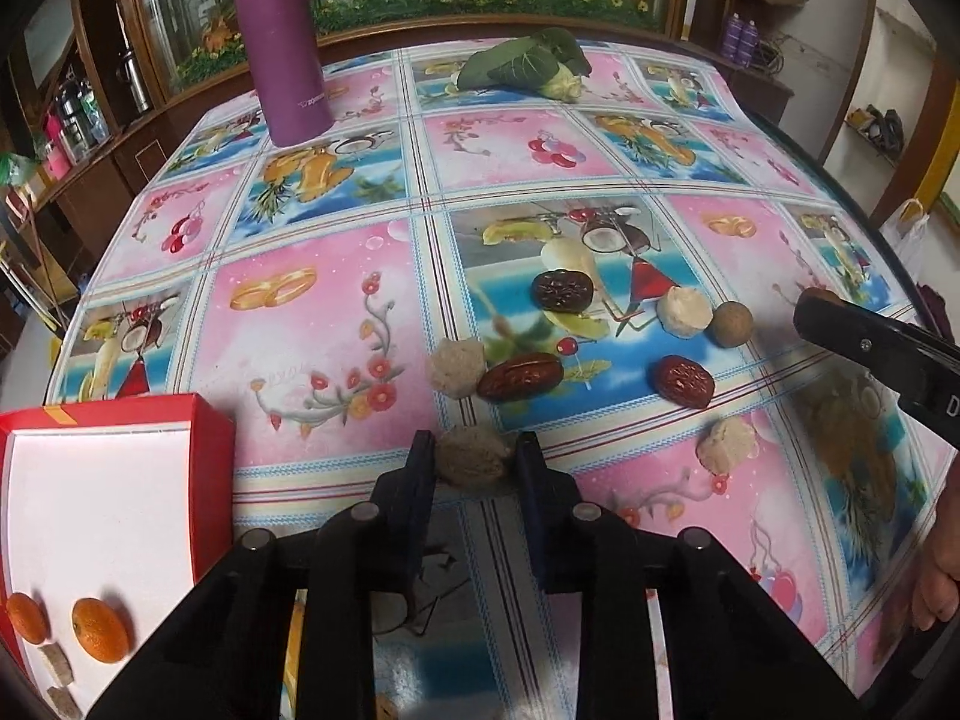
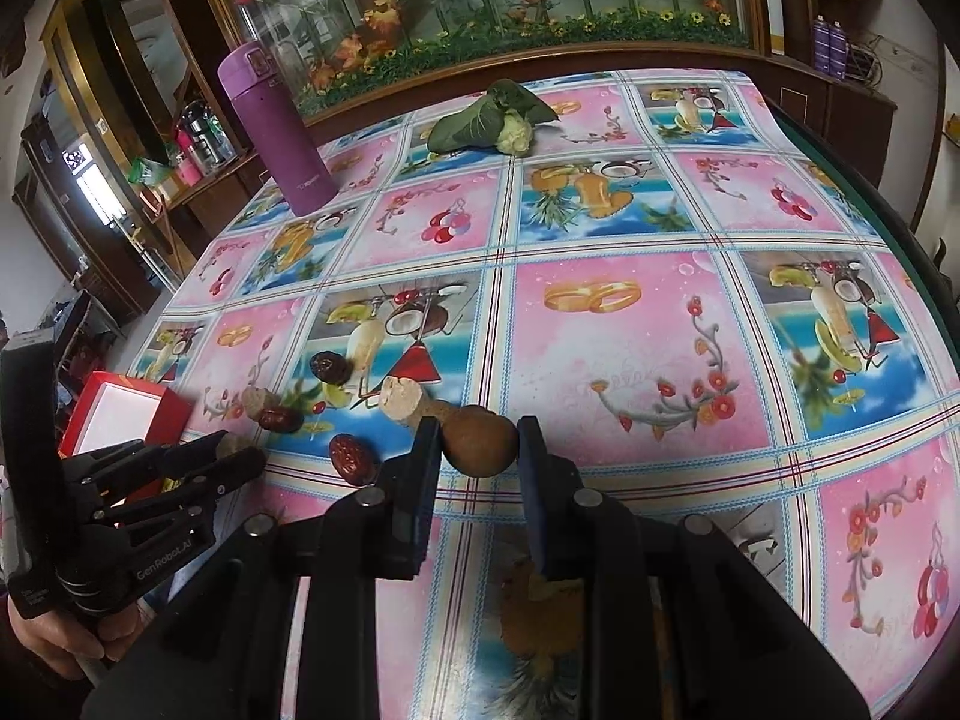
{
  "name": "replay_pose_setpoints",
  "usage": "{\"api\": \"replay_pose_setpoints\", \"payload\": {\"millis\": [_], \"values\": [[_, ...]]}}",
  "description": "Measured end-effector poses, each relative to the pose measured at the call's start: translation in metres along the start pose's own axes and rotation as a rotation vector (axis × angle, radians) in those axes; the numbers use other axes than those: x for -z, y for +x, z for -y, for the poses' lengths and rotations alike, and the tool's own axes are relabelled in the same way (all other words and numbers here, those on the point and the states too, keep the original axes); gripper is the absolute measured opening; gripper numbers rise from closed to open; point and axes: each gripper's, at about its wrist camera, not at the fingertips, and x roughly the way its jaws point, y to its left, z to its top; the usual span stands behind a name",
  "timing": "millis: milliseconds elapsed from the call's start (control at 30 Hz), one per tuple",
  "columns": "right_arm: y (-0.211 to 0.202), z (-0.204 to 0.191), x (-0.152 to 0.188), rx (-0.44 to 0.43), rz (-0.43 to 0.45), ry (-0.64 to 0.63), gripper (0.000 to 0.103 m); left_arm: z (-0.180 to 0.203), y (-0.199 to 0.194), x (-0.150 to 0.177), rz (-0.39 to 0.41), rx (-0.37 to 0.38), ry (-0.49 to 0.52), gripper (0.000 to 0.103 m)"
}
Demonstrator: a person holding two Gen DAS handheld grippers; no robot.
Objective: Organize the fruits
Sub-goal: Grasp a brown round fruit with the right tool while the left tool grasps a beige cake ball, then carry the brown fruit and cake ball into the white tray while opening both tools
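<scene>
Black fingers of the left gripper [image 1: 474, 461] flank a pale, rough lump [image 1: 474, 457] on the tablecloth [image 1: 336, 324]; whether the jaws press it or merely stand beside it I cannot tell. Just left sits a red box [image 1: 108, 420] with two oranges [image 1: 99, 629] on its white floor. Beyond lie three red dates [image 1: 519, 377], more pale lumps [image 1: 684, 312] and a round brown fruit [image 1: 732, 324]. From the right wrist view, the right gripper [image 2: 480, 441] brackets a brown fruit [image 2: 480, 441], fingers at both sides, contact unclear. A purple flask [image 2: 273, 132] and a leafy vegetable [image 2: 489, 117] stand at the far edge.
</scene>
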Motion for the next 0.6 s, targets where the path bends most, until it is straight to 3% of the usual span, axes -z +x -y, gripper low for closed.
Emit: {"api": "replay_pose_setpoints", "payload": {"millis": [167, 367, 600], "values": [[-0.006, -0.002, 0.0, -0.013, 0.044, 0.001, 0.027, 0.005, -0.023, 0.007, 0.055, -0.014, 0.008, 0.026], [-0.018, -0.006, 0.0, -0.037, 0.145, 0.007, 0.027, 0.004, -0.073, 0.016, 0.187, -0.052, 0.008, 0.026], [-0.017, -0.016, 0.001, -0.032, 0.189, -0.001, 0.027, -0.022, -0.117, 0.032, 0.303, -0.145, -0.036, 0.026]]}}
